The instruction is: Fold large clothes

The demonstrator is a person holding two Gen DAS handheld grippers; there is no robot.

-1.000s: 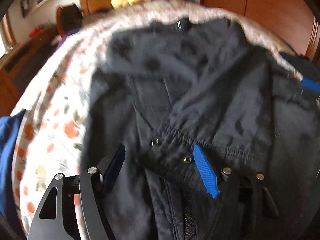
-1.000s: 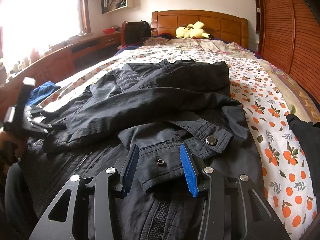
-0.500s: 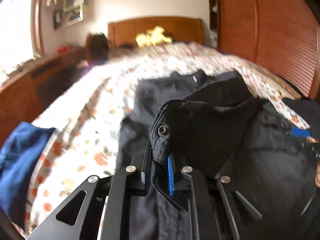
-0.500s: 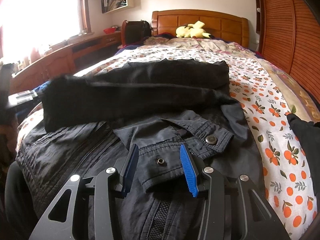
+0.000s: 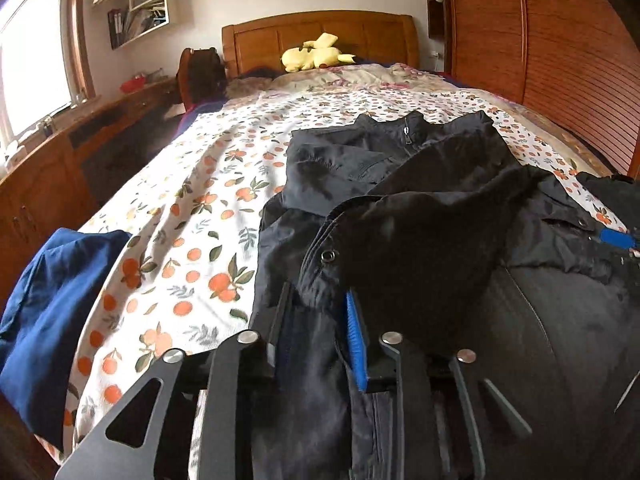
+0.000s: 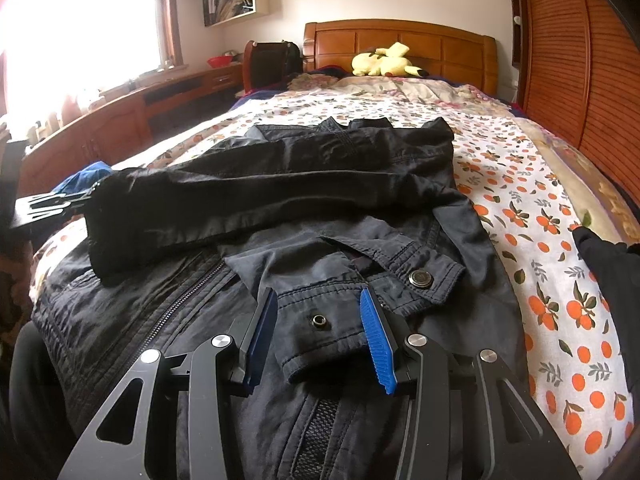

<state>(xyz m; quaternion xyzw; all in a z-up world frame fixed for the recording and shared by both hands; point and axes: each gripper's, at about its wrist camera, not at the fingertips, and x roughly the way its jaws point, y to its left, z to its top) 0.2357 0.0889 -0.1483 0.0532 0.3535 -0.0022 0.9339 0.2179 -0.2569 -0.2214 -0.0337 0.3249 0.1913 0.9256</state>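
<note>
Left gripper point(image 5: 316, 332) jaws opening, black jacket point(image 6: 328, 208) sleeve cuff point(image 5: 320, 264) lifted between them, pads mostly hidden by cloth. Right gripper point(image 6: 320, 332) part-open astride other cuff point(image 6: 324, 320), contact unclear. Jacket lies on floral bedspread point(image 6: 520, 184).

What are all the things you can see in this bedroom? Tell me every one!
jacket: one, black, spread on the bed, one sleeve lifted across it
sleeve cuff: one, black, lying between the right jaws
bedsheet: one, white with an orange fruit print, covering the bed
blue cloth: one, dark blue, at the bed's left edge
plush toy: one, yellow, by the headboard
headboard: one, brown wood, far end of the bed
wall shelf: one, pale, left wall, holding books
red bowl: one, on the wooden counter under the window
left gripper: black with blue pads, jaws opening around a lifted sleeve
right gripper: black with blue pads, jaws either side of the cuff
</note>
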